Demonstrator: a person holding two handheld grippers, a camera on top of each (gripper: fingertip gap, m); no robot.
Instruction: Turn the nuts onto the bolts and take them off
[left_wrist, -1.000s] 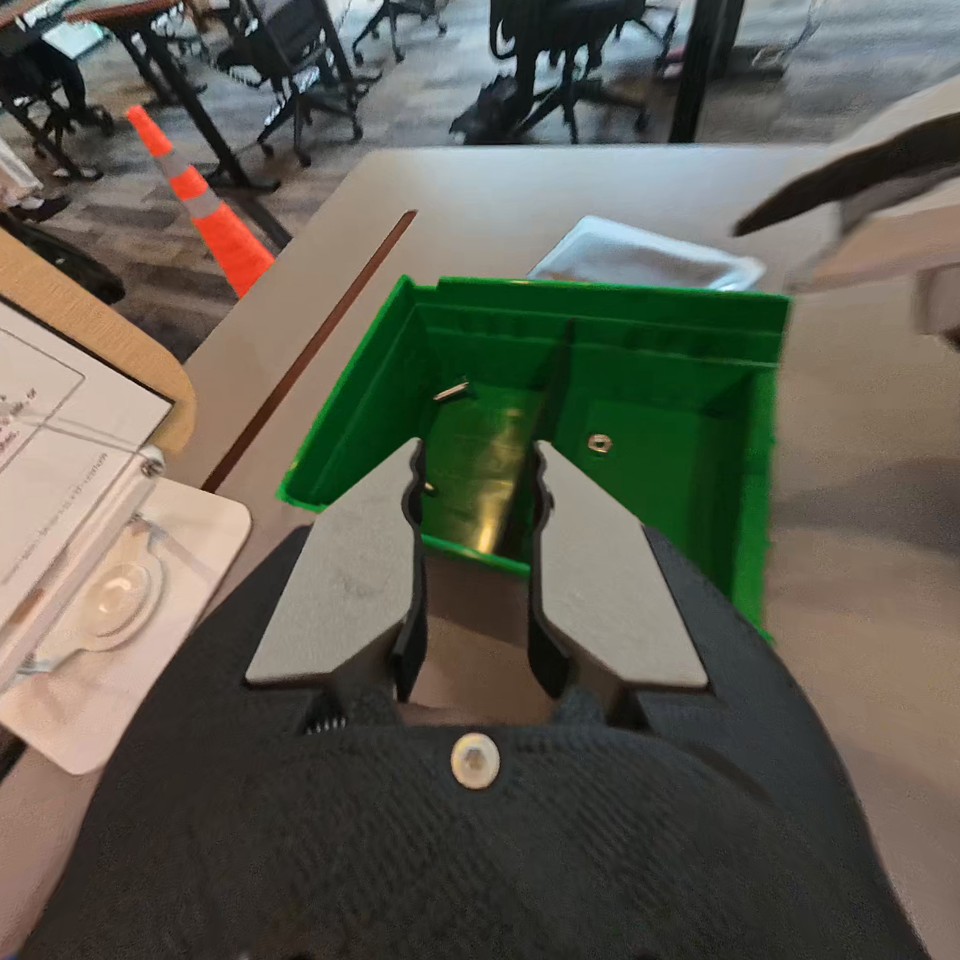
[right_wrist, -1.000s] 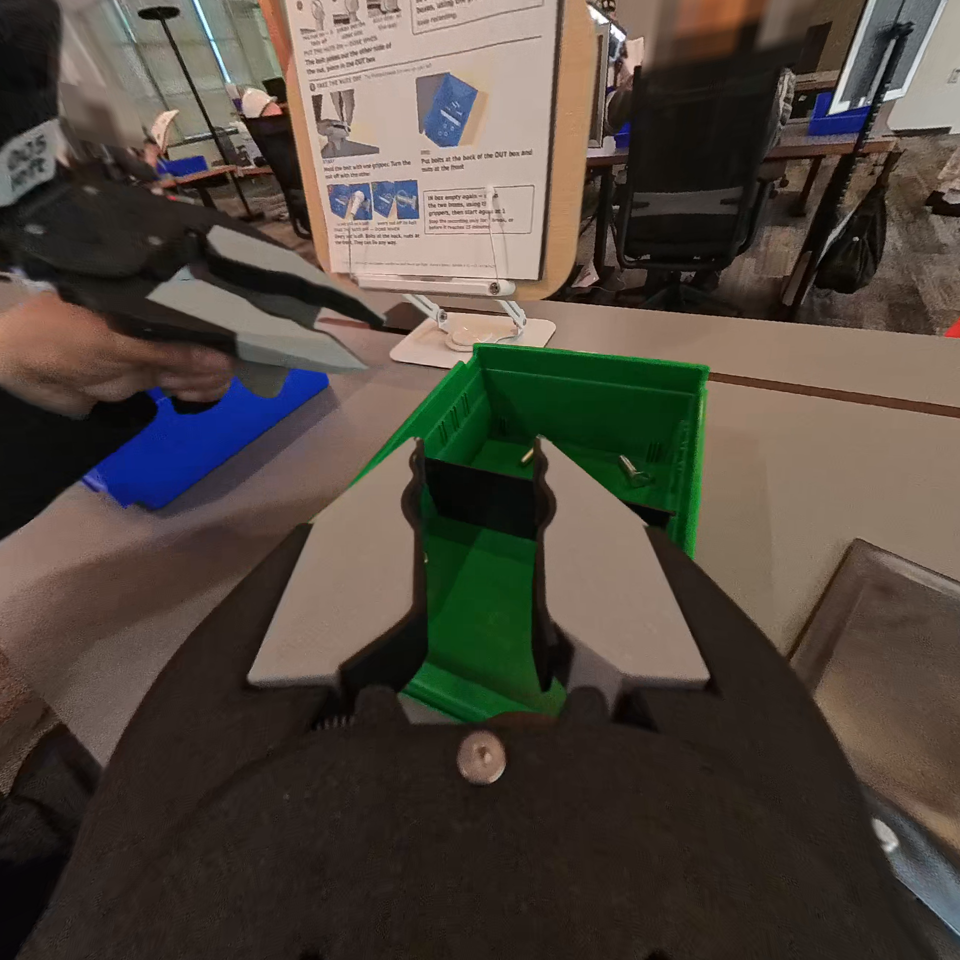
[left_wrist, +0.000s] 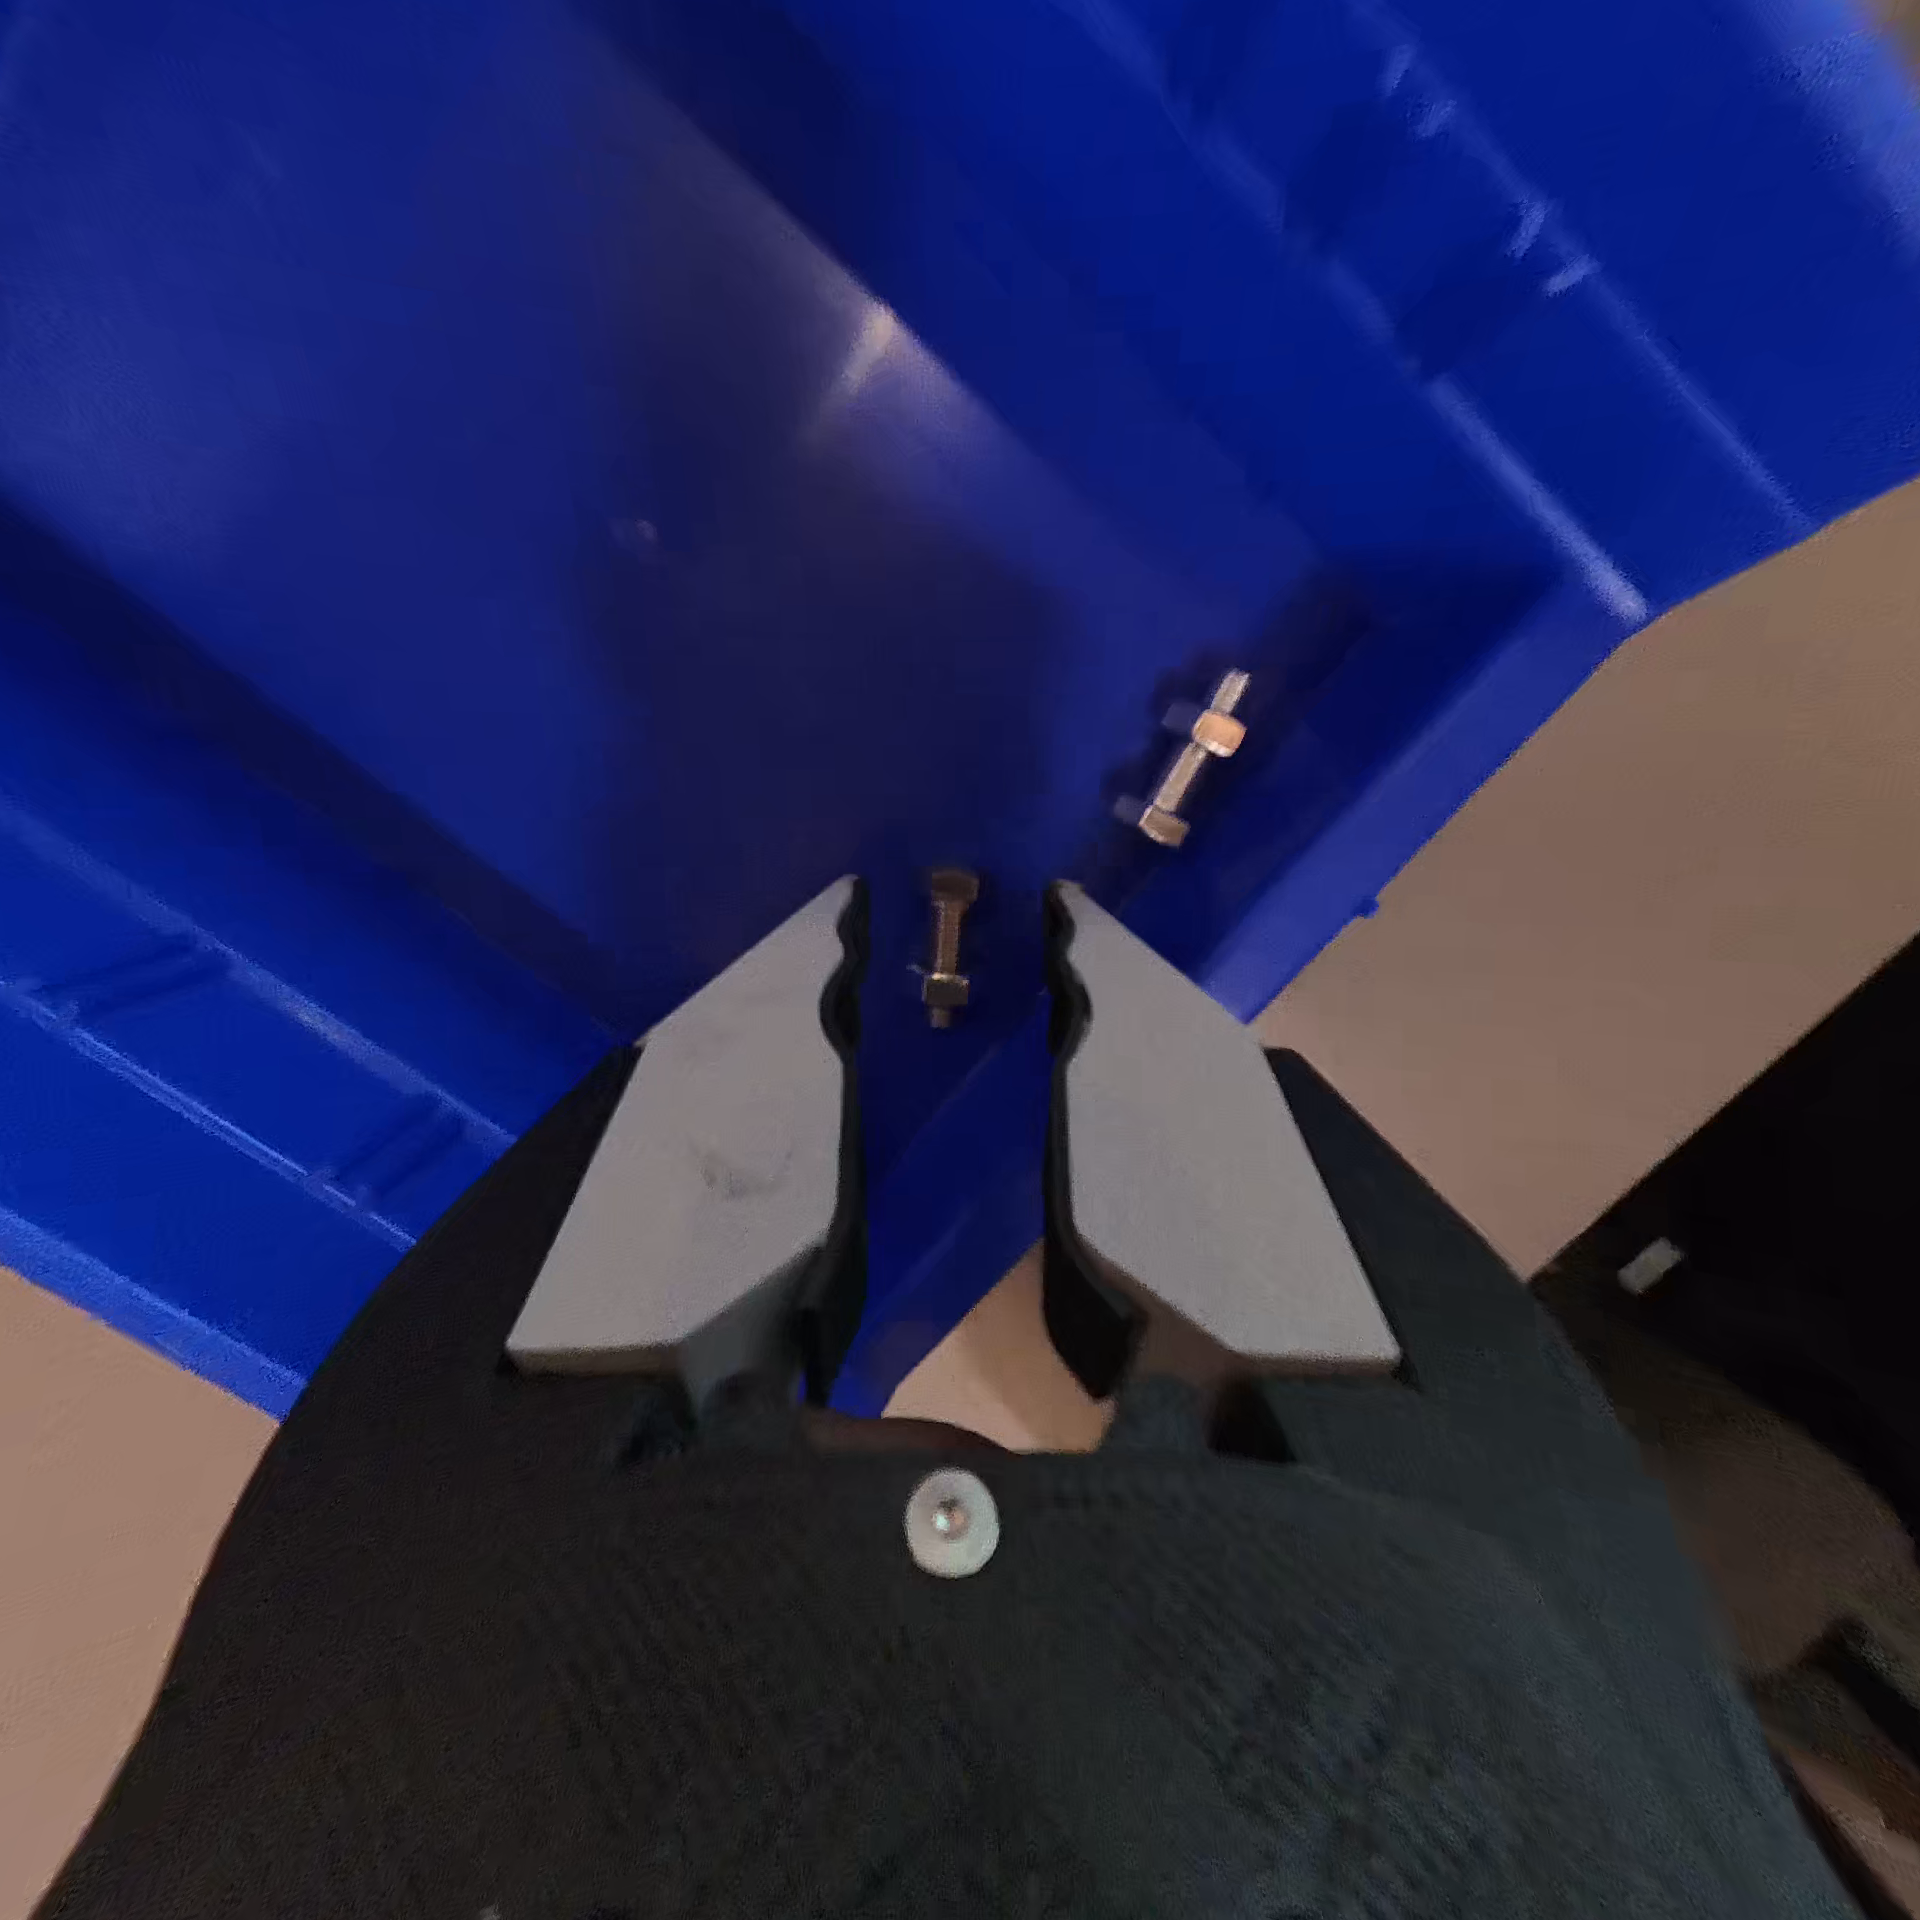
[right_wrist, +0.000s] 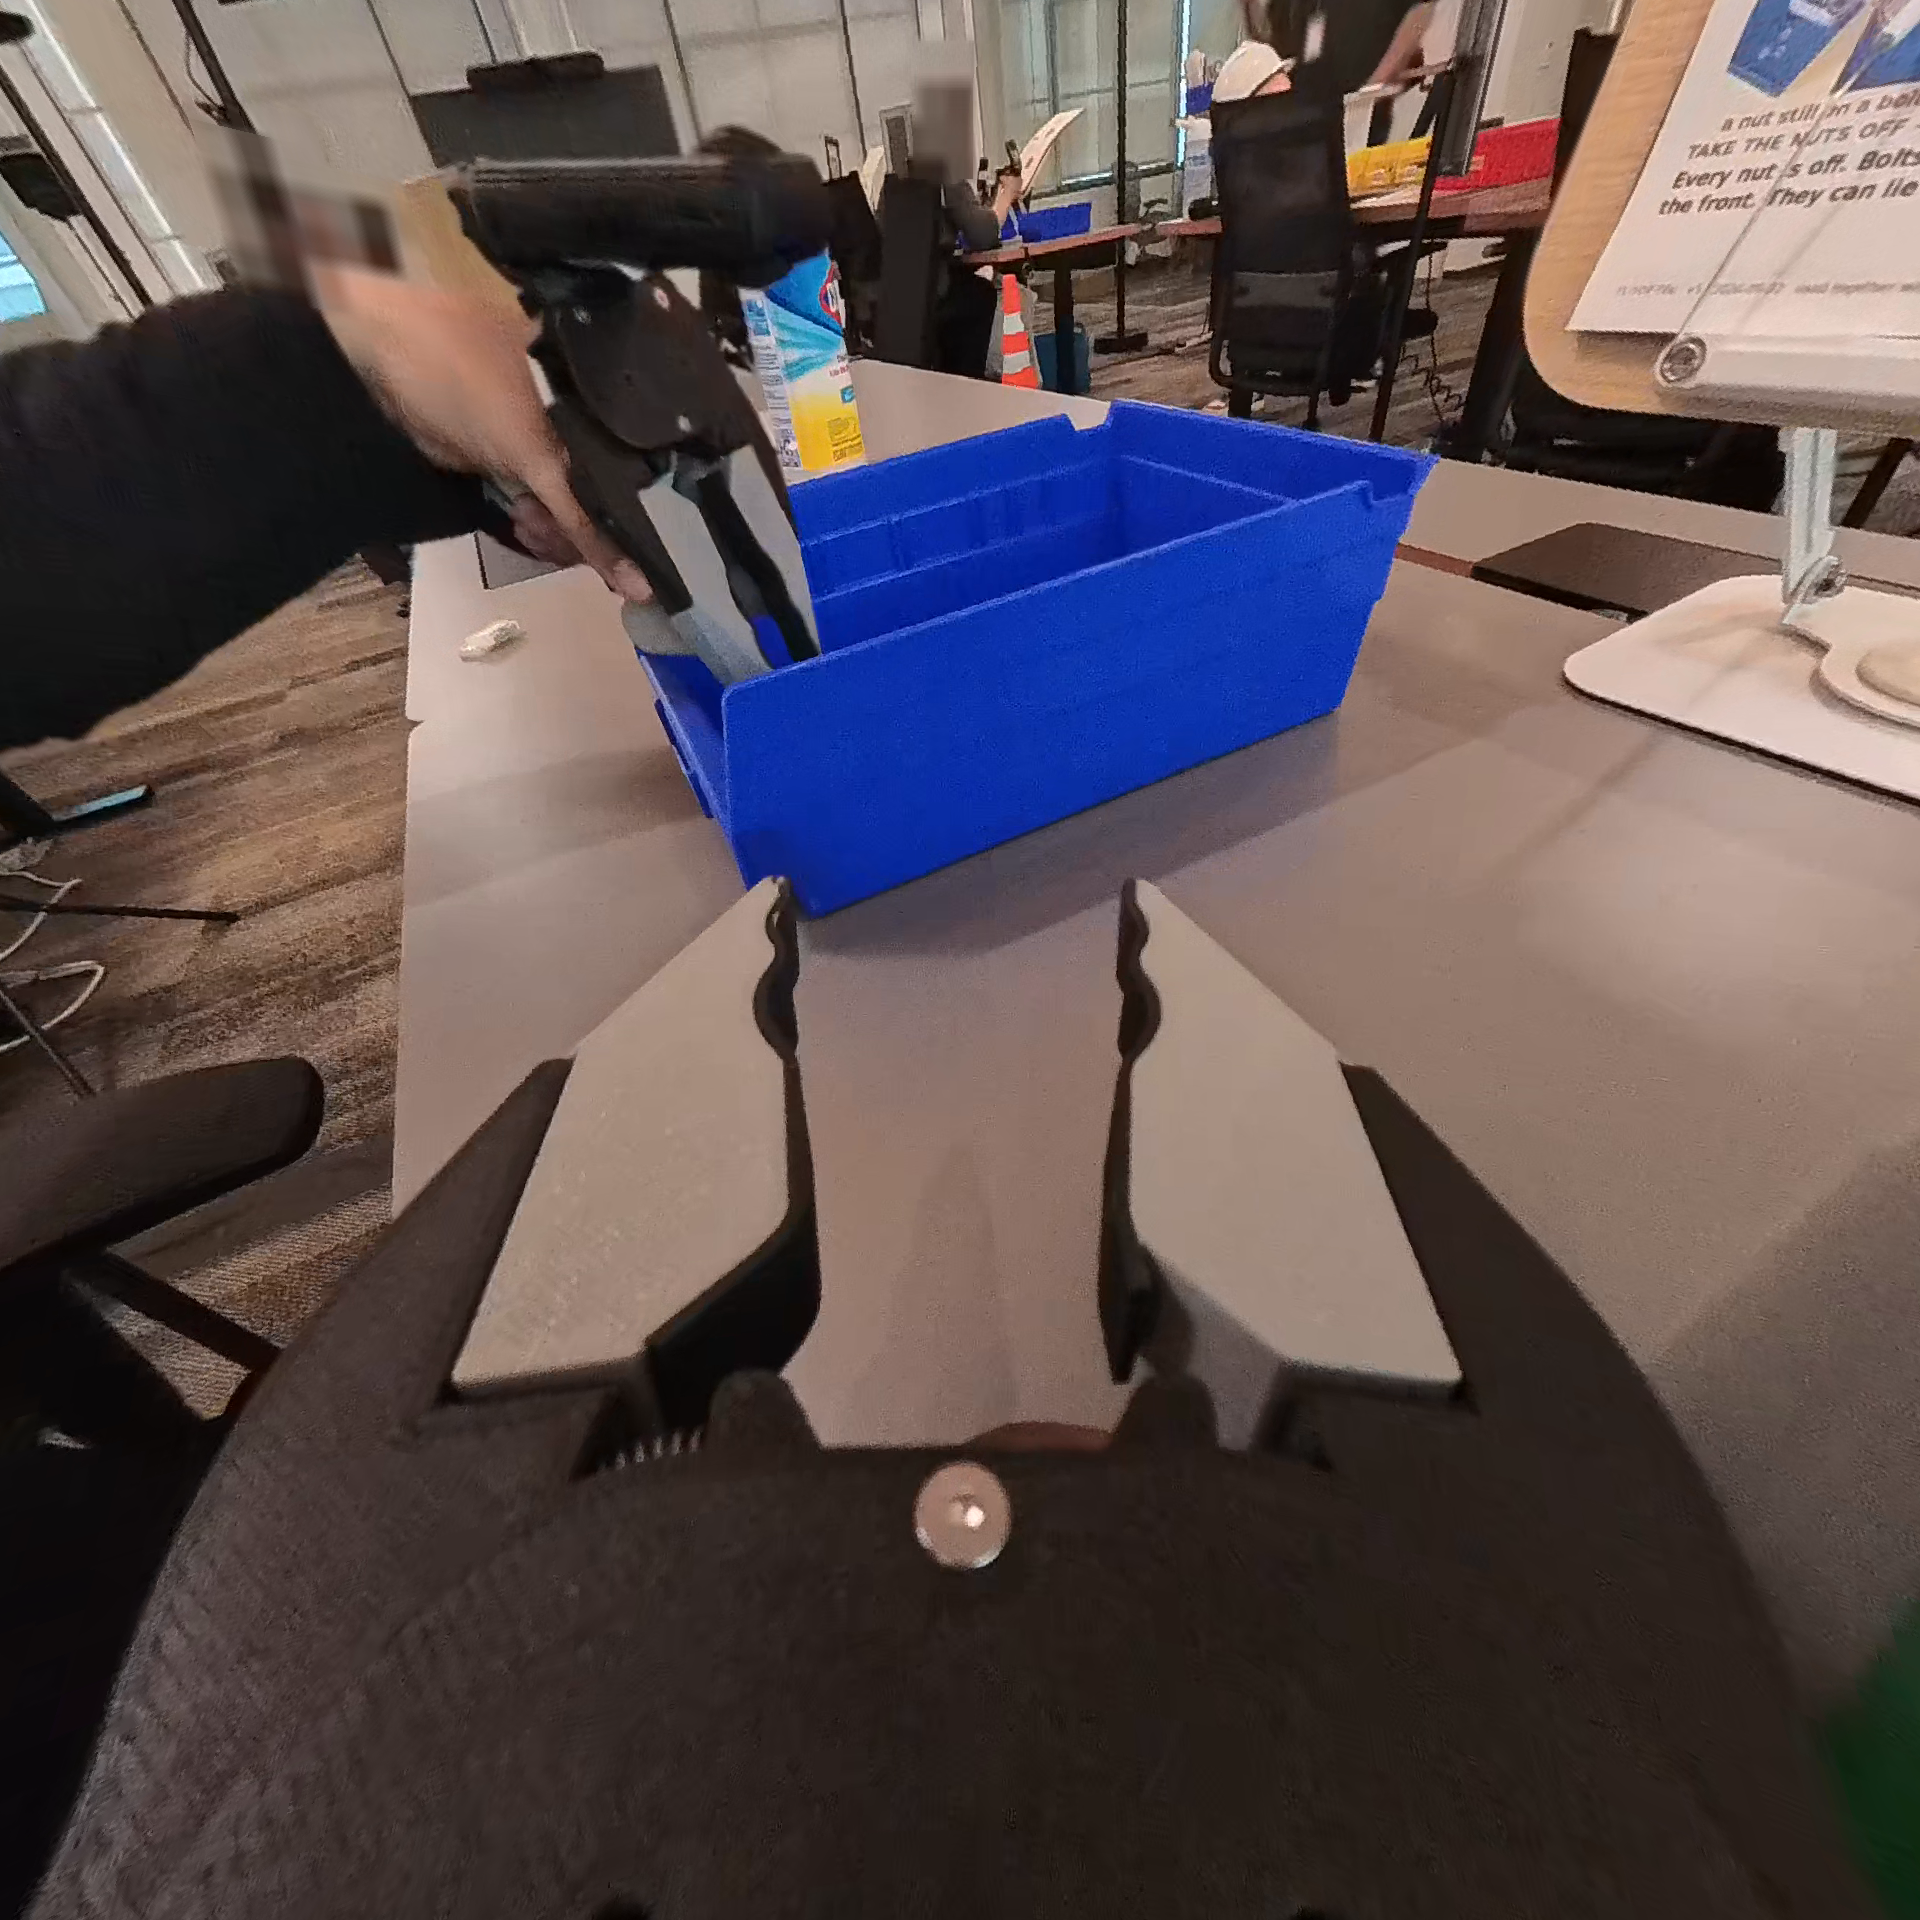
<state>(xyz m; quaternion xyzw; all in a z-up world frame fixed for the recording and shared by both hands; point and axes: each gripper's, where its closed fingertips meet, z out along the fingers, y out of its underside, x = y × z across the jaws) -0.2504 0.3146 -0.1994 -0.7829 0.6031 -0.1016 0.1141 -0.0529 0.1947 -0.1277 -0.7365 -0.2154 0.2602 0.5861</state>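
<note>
A glossy, ribbed blue plastic bin (left_wrist: 727, 436) sits on the smooth grey table (right_wrist: 1455, 935). In its corner lie two small steel bolts with nuts threaded on. The nearer bolt (left_wrist: 948, 961) lies lengthwise between the left gripper (left_wrist: 951, 904) fingers, untouched, jaws narrowly parted. The farther bolt (left_wrist: 1195, 758) lies diagonally. The right gripper (right_wrist: 954, 904) hovers wide open and empty.

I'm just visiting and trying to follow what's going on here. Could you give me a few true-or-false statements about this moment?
1. The left gripper is open above a bolt with a nut on it. True.
2. The blue bin holds one bolt. False: a second bolt with a nut lies nearby.
3. The right gripper grips a nut. False: it is open and empty over the table.
4. The left gripper reaches into the blue bin. True.
</note>
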